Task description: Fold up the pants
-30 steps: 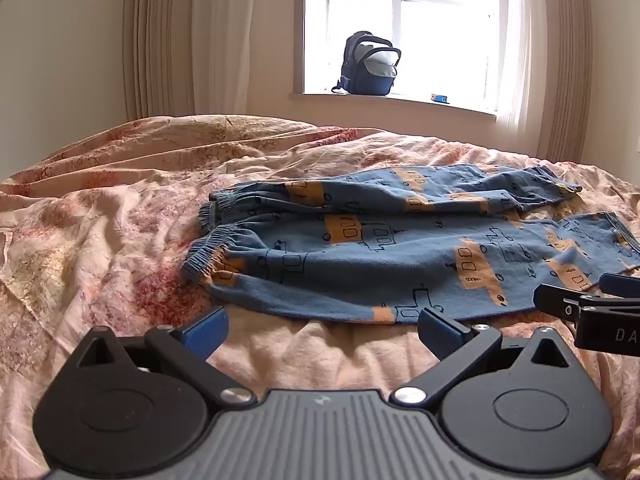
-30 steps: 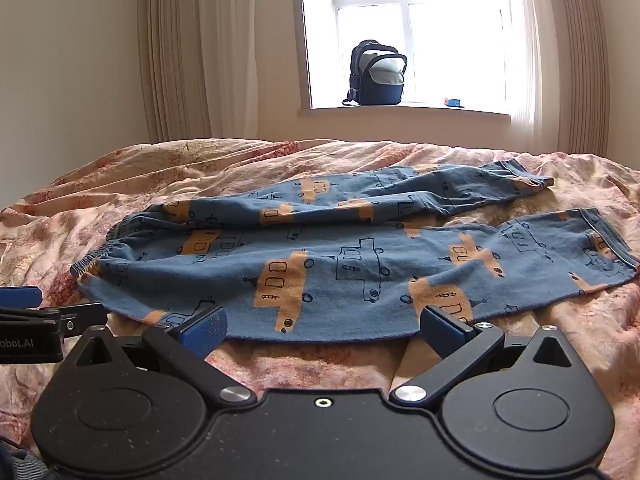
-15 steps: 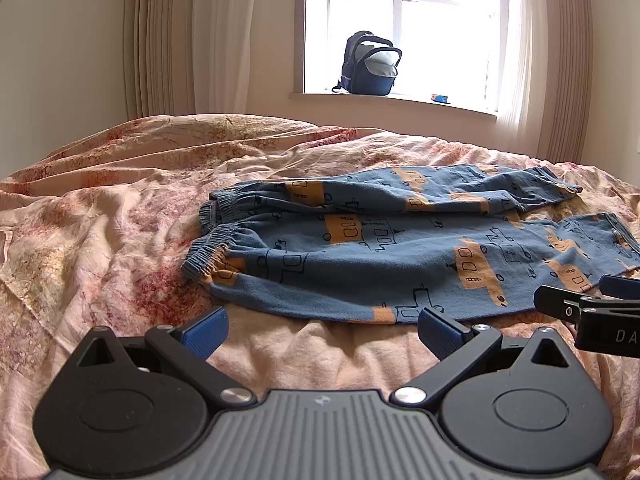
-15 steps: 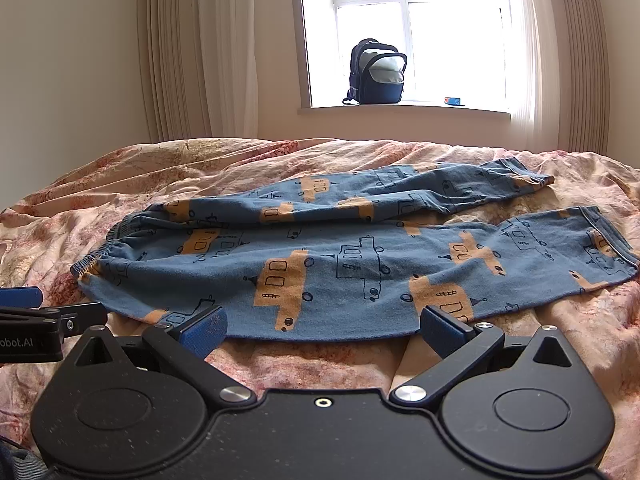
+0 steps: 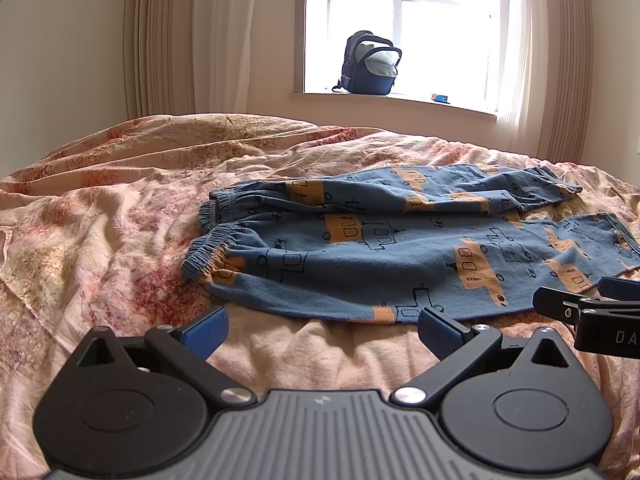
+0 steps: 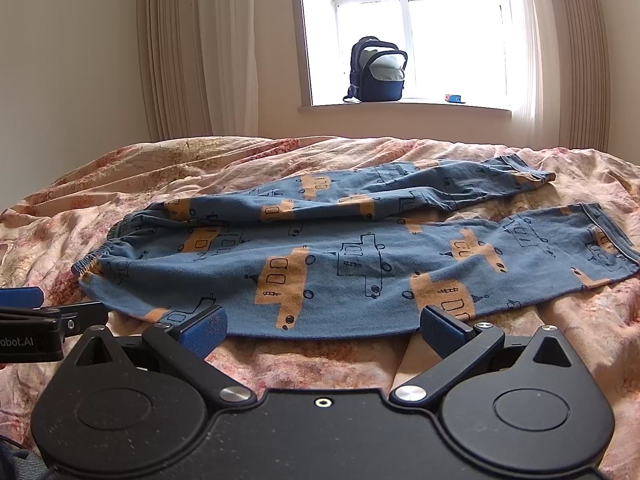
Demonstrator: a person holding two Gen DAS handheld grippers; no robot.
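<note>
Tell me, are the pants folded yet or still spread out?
Spread out. The pants lie flat on the bed, both legs apart toward the right, waistband at left; both open grippers sit short of the near edge.

A home bedroom: a bed [image 5: 120,216] with floral bedding, curtains [image 5: 180,36], and a backpack [image 5: 370,66] on the windowsill [image 5: 400,100].

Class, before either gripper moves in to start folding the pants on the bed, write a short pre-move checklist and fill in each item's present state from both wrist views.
1. Left gripper open, holding nothing: ok.
2. Right gripper open, holding nothing: ok.
3. Pants lying spread on the bedspread, waistband to the left: ok.
4. Both legs flat and aligned: not ok; the far leg is rumpled and splayed away.
5. Near edge of pants just ahead of both grippers: ok.
6. Anything under the pants: cannot tell.
</note>
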